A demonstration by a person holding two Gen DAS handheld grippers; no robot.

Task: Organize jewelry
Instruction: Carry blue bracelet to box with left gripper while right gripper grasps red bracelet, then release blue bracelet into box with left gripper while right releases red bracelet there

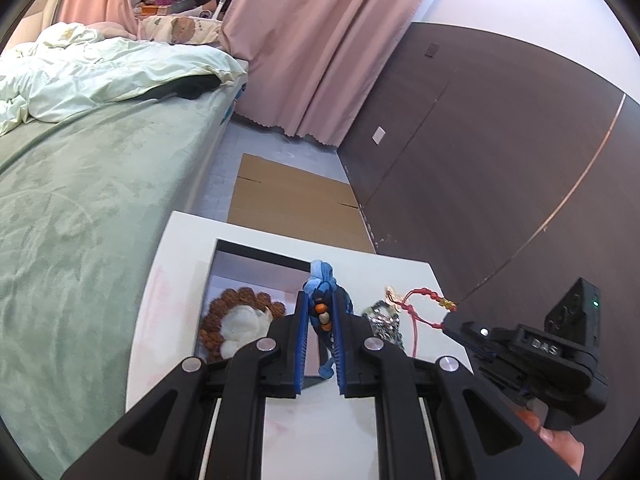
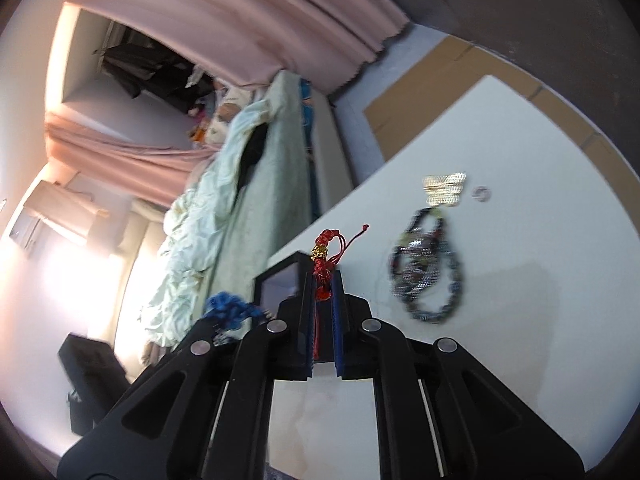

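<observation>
My left gripper (image 1: pixel 321 300) is shut on a blue braided bracelet (image 1: pixel 322 280) with orange and white beads, held above an open jewelry box (image 1: pixel 224 276) on the white table (image 1: pixel 180 280). A brown bead bracelet (image 1: pixel 212 316) lies in the box around a white cushion. My right gripper (image 2: pixel 323 276) is shut on a red cord bracelet (image 2: pixel 325 248) with a gold charm, lifted off the table; the same gripper (image 1: pixel 448 320) and red cord bracelet (image 1: pixel 424 294) show at the right of the left wrist view. The blue bracelet (image 2: pixel 228 306) shows at the left of the right wrist view.
Dark bead bracelets (image 2: pixel 428 264), a gold butterfly piece (image 2: pixel 444 188) and a small ring (image 2: pixel 481 193) lie on the table (image 2: pixel 520 320). A silver-patterned piece (image 1: pixel 384 320) lies near the box. A green bed (image 1: pixel 80 200) stands left, flattened cardboard (image 1: pixel 292 200) beyond, a dark wall (image 1: pixel 500 160) right.
</observation>
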